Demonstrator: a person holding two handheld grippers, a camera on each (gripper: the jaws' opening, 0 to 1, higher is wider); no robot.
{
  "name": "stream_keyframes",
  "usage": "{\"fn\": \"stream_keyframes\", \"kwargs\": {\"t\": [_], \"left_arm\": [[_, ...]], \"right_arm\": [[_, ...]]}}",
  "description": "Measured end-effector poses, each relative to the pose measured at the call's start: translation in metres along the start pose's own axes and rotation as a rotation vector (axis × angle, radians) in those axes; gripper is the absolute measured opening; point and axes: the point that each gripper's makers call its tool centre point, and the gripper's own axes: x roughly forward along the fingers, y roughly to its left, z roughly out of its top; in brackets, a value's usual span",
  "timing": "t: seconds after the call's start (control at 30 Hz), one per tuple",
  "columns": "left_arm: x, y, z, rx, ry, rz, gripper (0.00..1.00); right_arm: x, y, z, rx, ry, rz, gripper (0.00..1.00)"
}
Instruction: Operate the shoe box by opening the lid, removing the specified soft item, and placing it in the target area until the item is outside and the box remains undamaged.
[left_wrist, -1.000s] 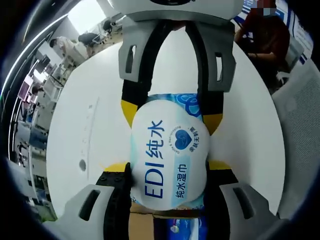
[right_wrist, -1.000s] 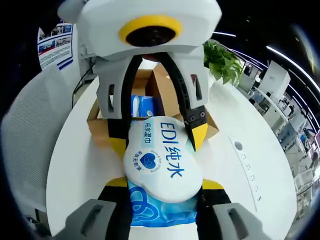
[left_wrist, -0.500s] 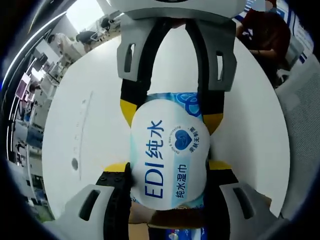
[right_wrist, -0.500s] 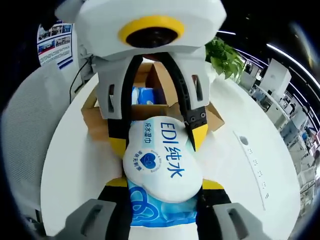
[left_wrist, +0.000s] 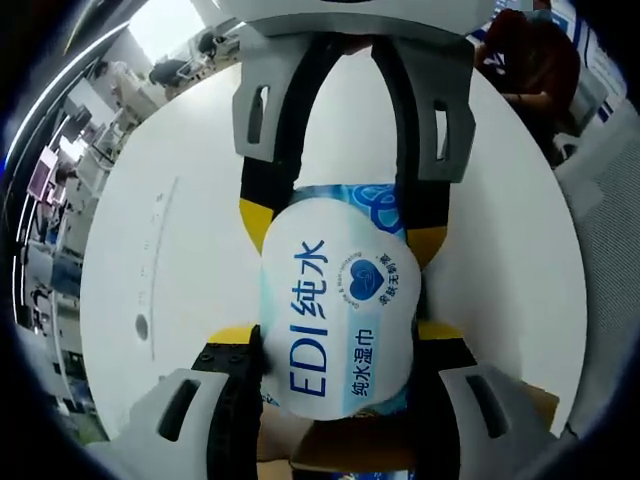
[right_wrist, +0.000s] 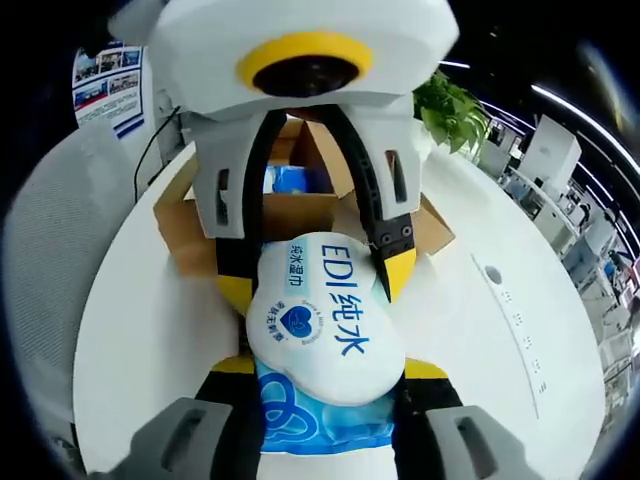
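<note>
Both grippers clamp one pack of wet wipes (left_wrist: 338, 312) from opposite ends, above a round white table (left_wrist: 180, 250). In the left gripper view the left gripper (left_wrist: 340, 345) grasps the pack's near end, its yellow-tipped jaws pressed against the pack's two sides, while the right gripper (left_wrist: 345, 235) comes in from the top and pinches the far end. In the right gripper view the roles swap: the right gripper (right_wrist: 325, 375) squeezes the near end of the pack (right_wrist: 322, 318), and the left gripper (right_wrist: 315, 285) reaches down from the top, its yellow tips touching the pack's far end.

The pack is white and blue with "EDI" in blue print and a heart logo. It is out of the box and held in the air.

The brown cardboard box (right_wrist: 285, 215) sits open on the table behind the pack in the right gripper view, flaps spread, with another blue-and-white pack (right_wrist: 290, 180) inside. A potted plant (right_wrist: 450, 110) stands past the table, and a grey chair (right_wrist: 60, 270) is beside it. In the left gripper view a person in dark red (left_wrist: 535, 60) sits beyond the table
</note>
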Motion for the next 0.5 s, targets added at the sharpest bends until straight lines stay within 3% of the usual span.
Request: {"fn": "stream_keyframes", "kwargs": {"t": [0.5], "left_arm": [[0.011, -0.003, -0.005, 0.002, 0.01, -0.005, 0.58]], "right_arm": [[0.009, 0.004, -0.008, 0.002, -0.012, 0.001, 0.48]]}}
